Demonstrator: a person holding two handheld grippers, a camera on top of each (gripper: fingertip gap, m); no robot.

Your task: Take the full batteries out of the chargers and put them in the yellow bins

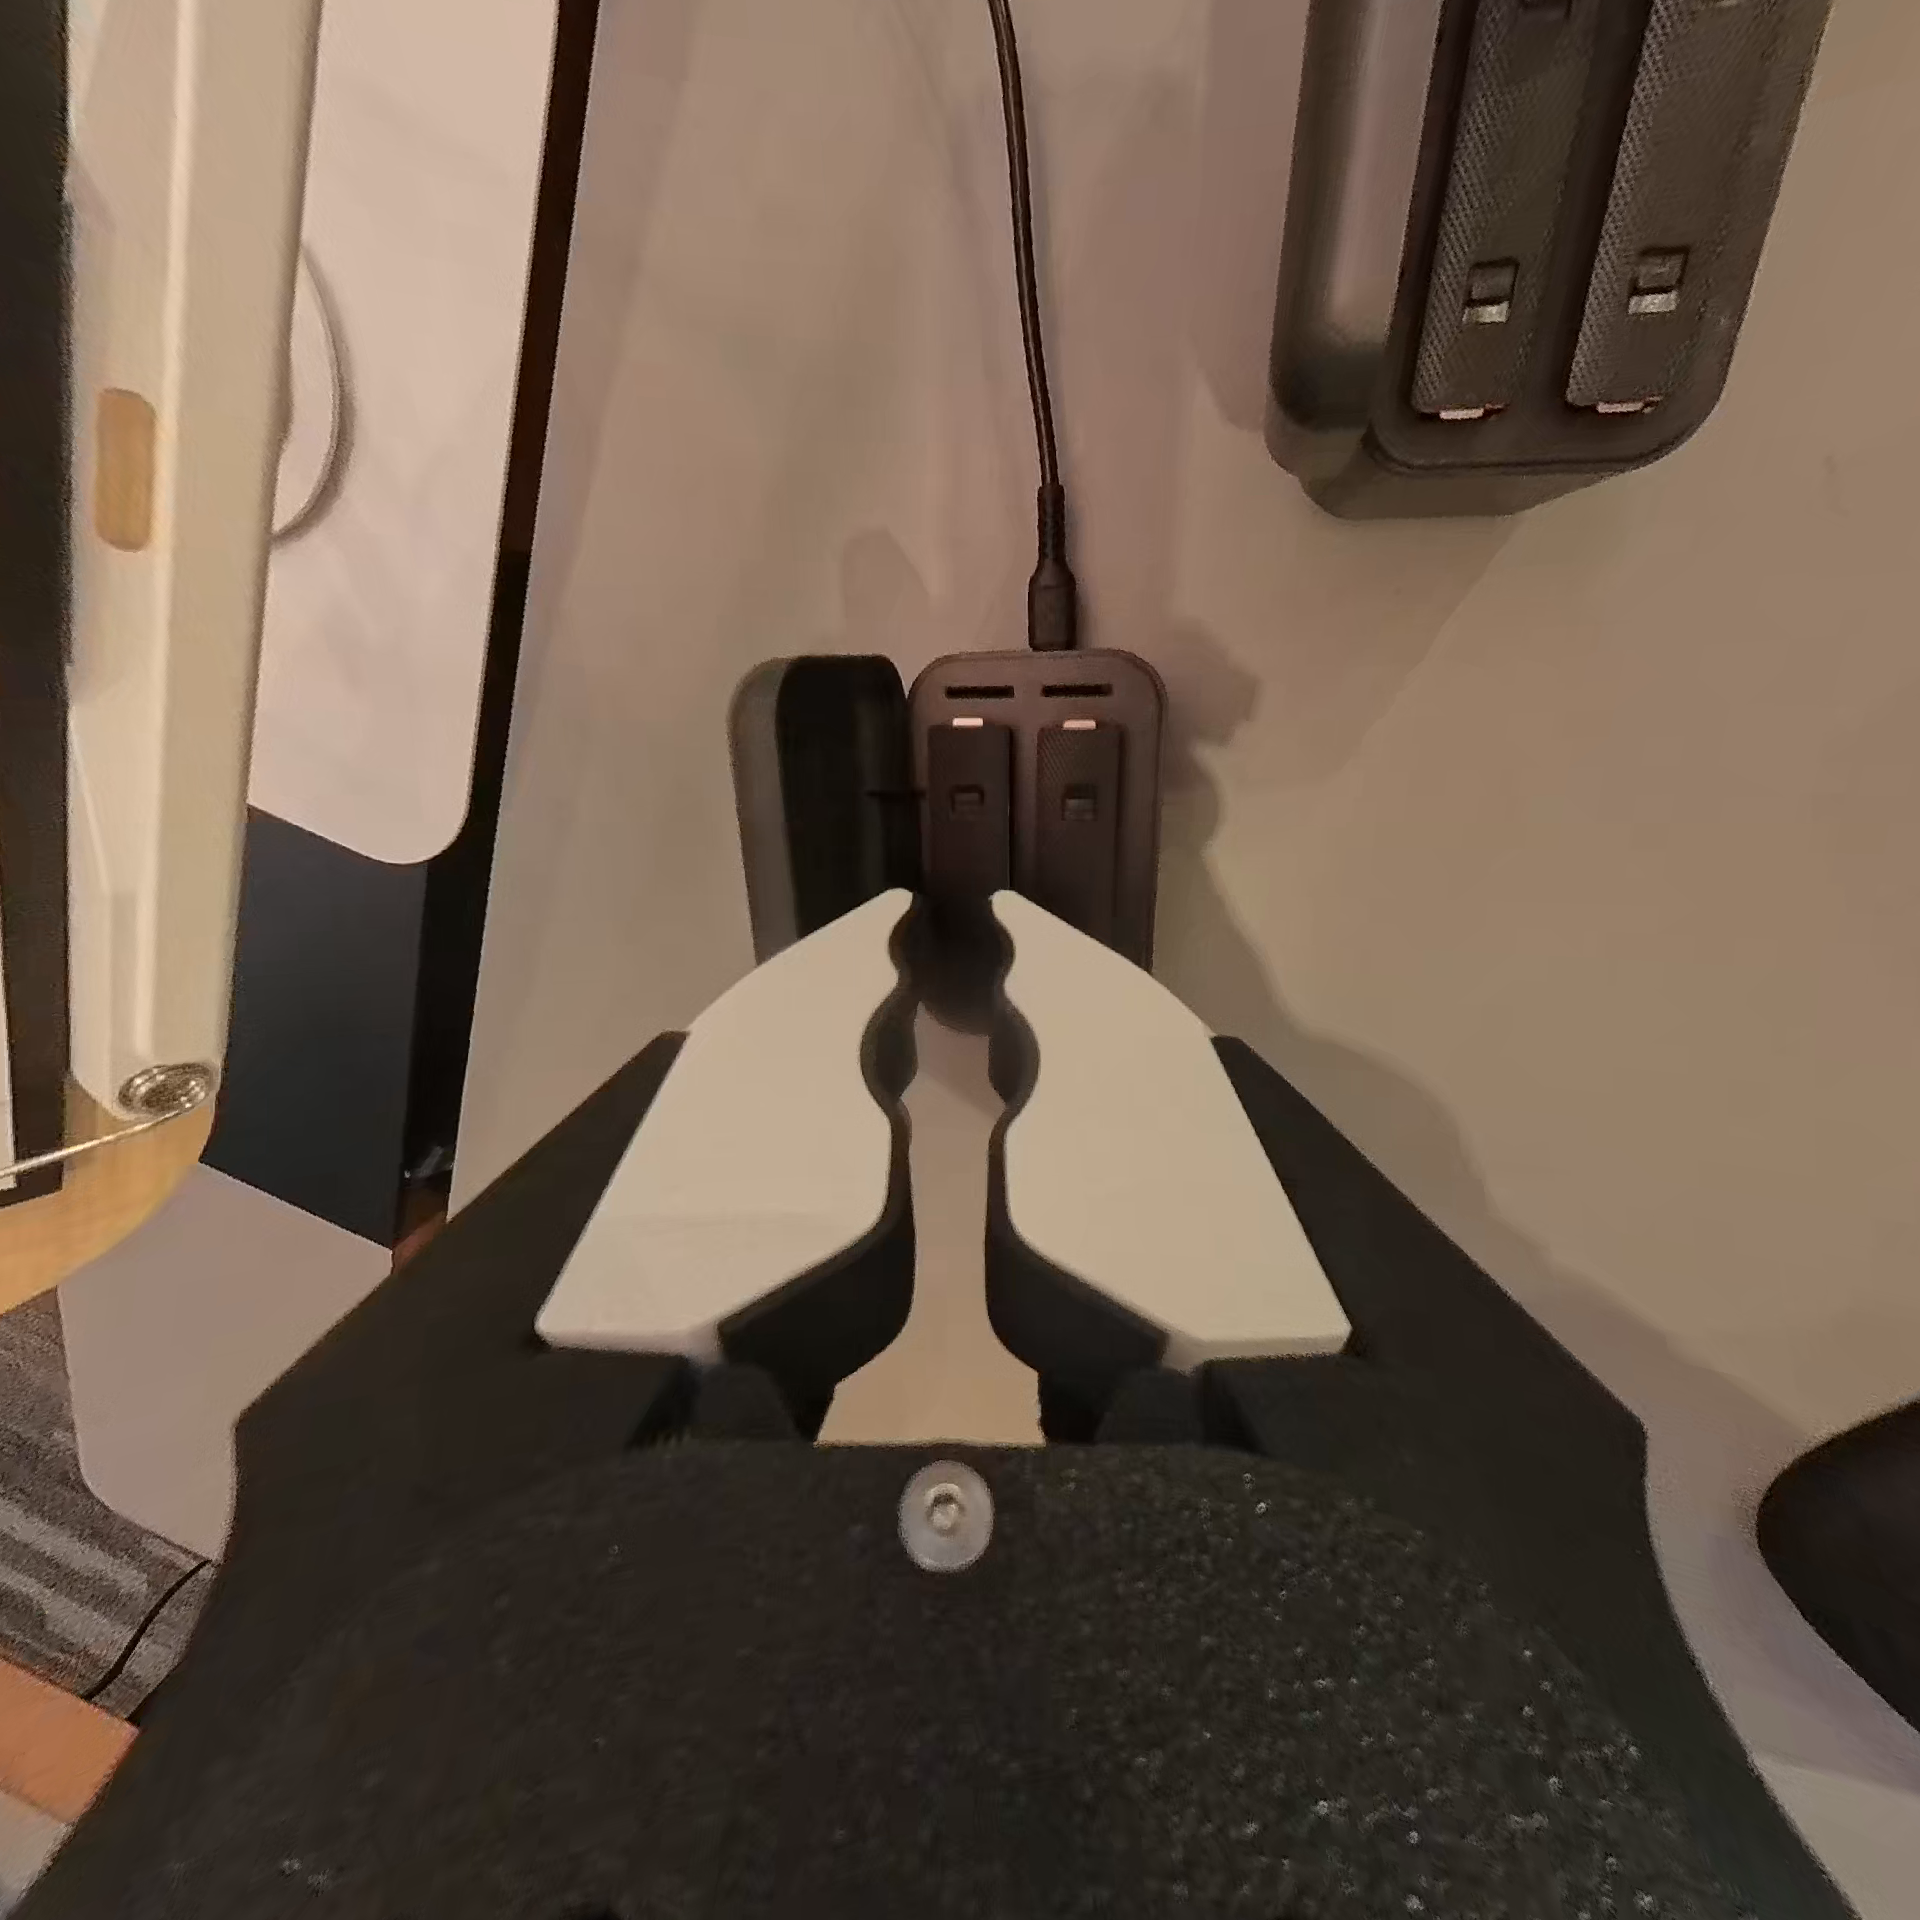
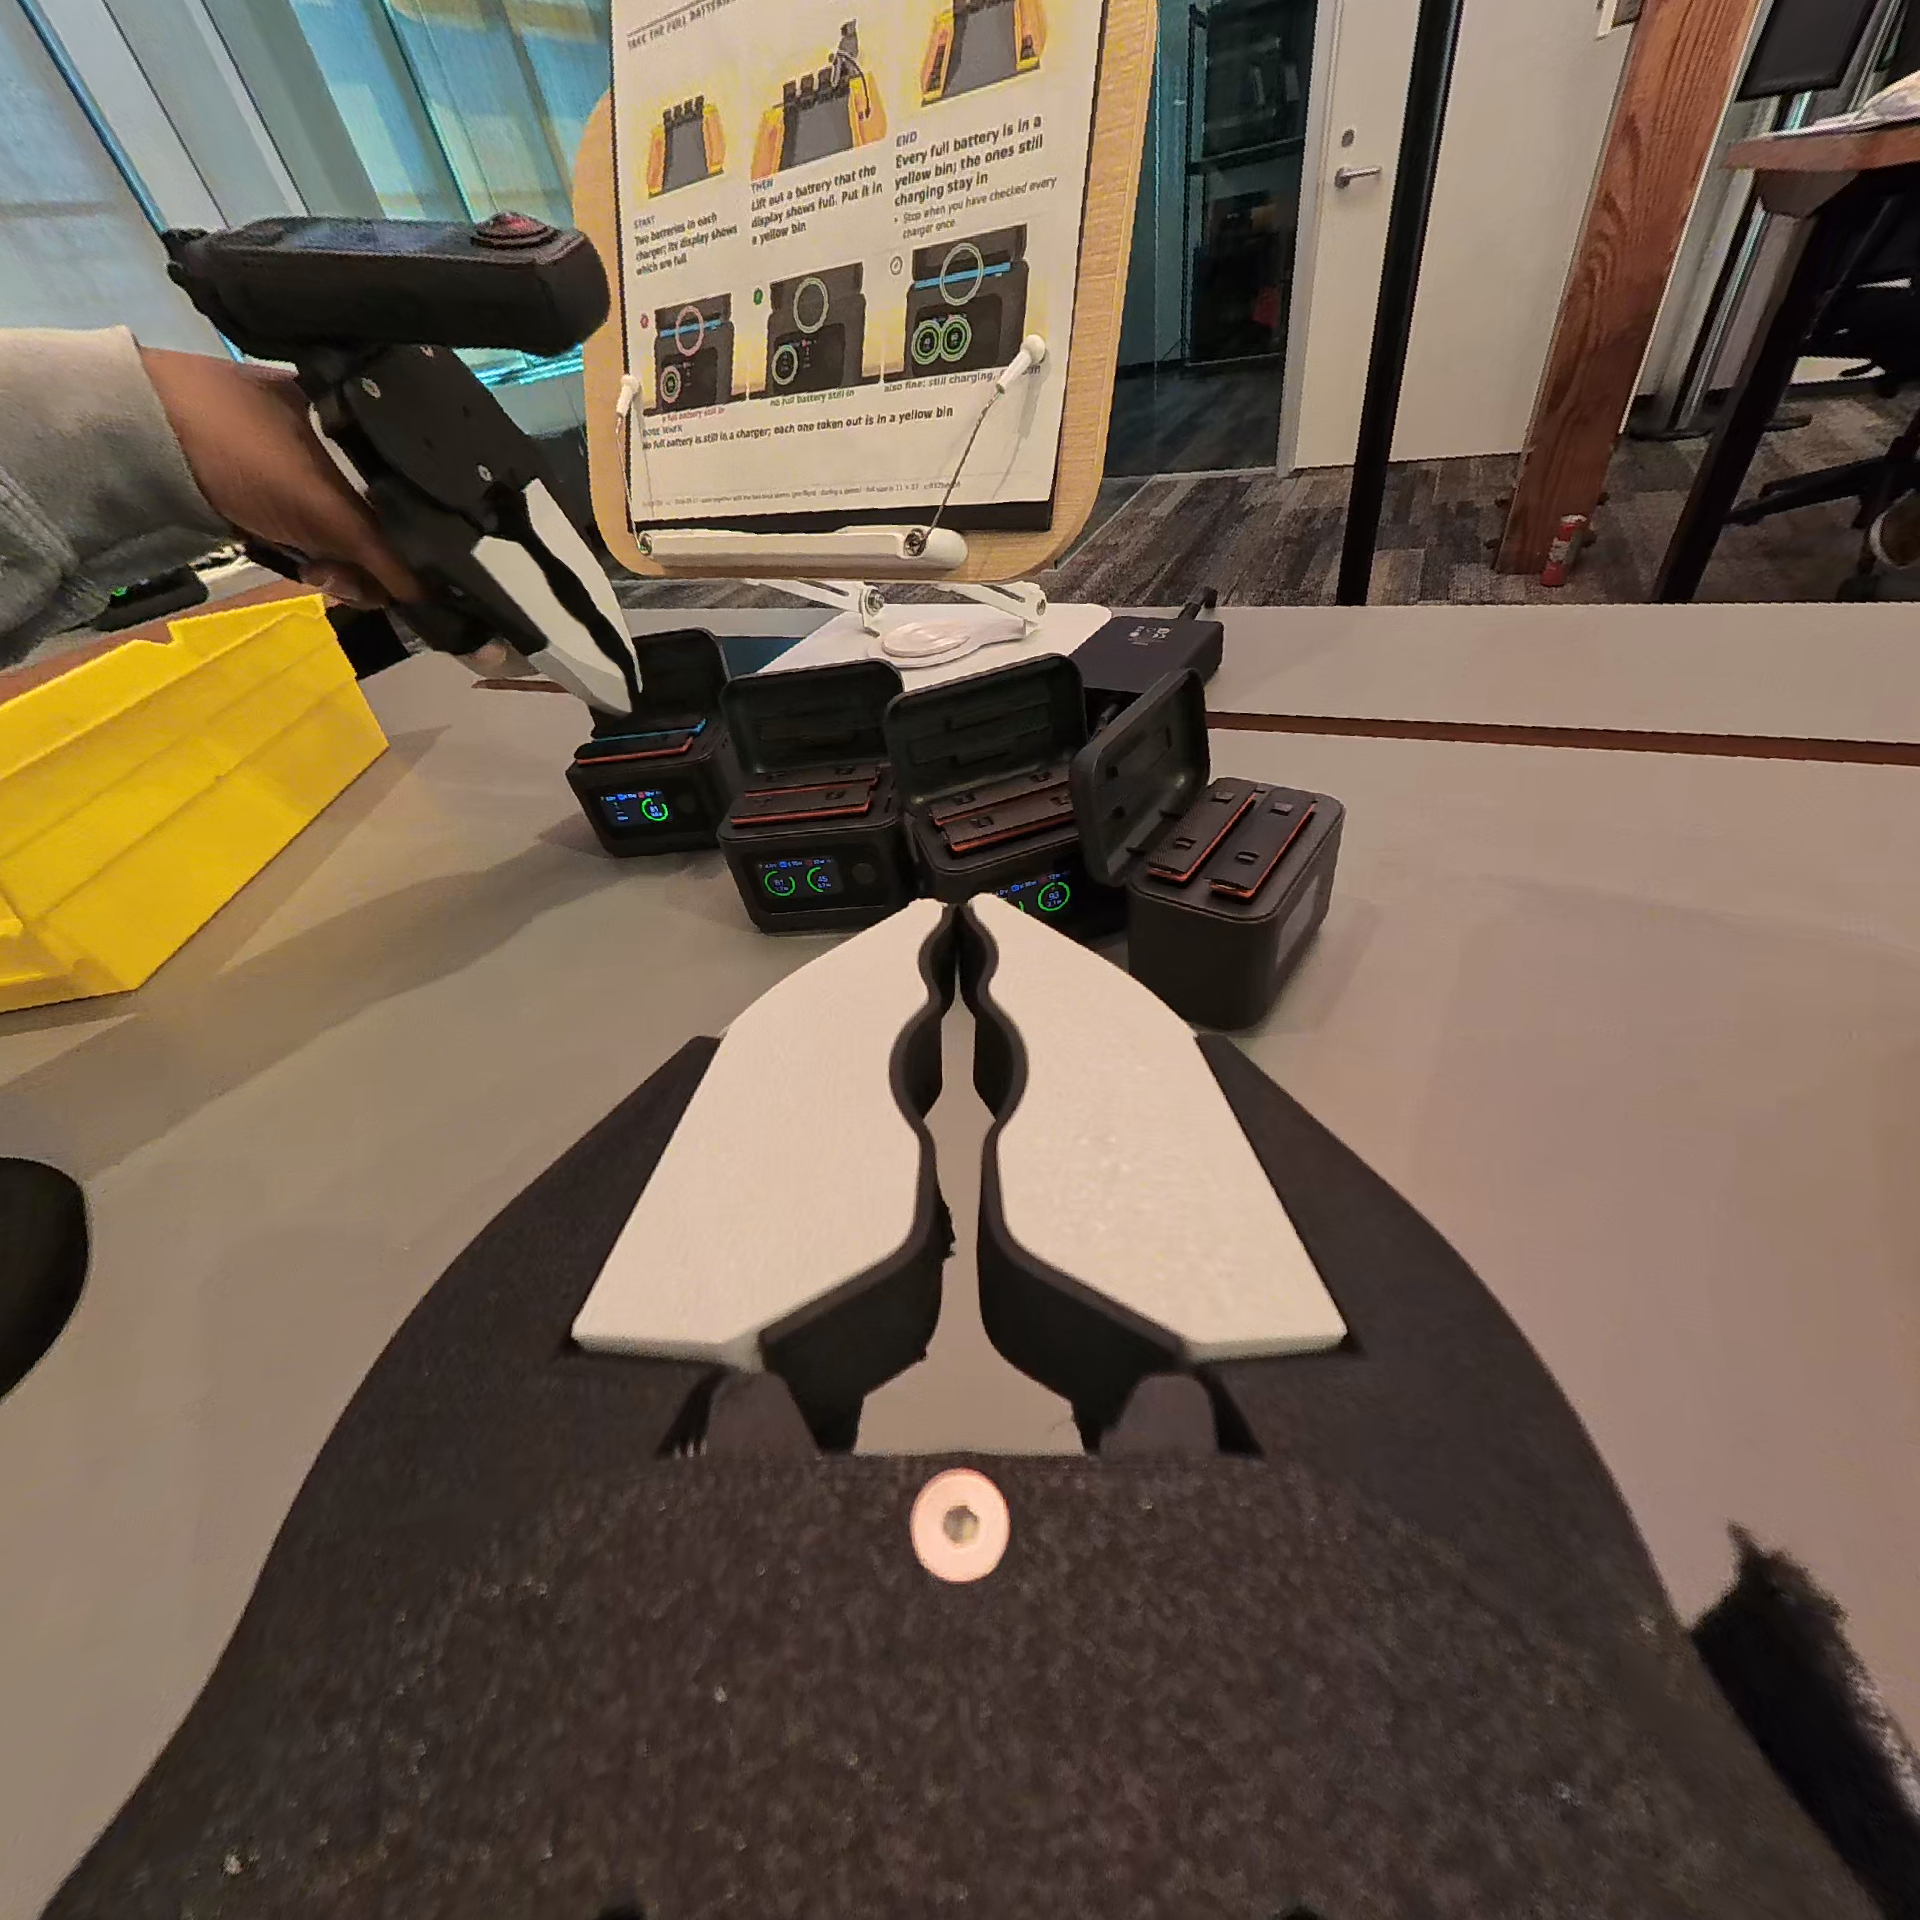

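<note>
Four black chargers stand in a row with lids open; the leftmost (image 2: 649, 795) has a lit display. In the left wrist view this charger (image 1: 1039, 810) holds two batteries side by side. My left gripper (image 1: 953, 902) points down into it, its white fingers closed around the end of the left battery (image 1: 968, 800); it also shows in the right wrist view (image 2: 623, 691), held by a hand. My right gripper (image 2: 956, 912) is shut and empty, low over the table in front of the chargers. A yellow bin (image 2: 156, 779) sits at the left.
A second charger (image 1: 1558, 260) with two batteries lies near the first, whose black cable (image 1: 1039, 312) runs away across the table. An instruction board on a white stand (image 2: 852, 260) rises behind the chargers. A black power block (image 2: 1143, 644) sits behind them. Some 30 cm of space lies between my two pairs of fingers.
</note>
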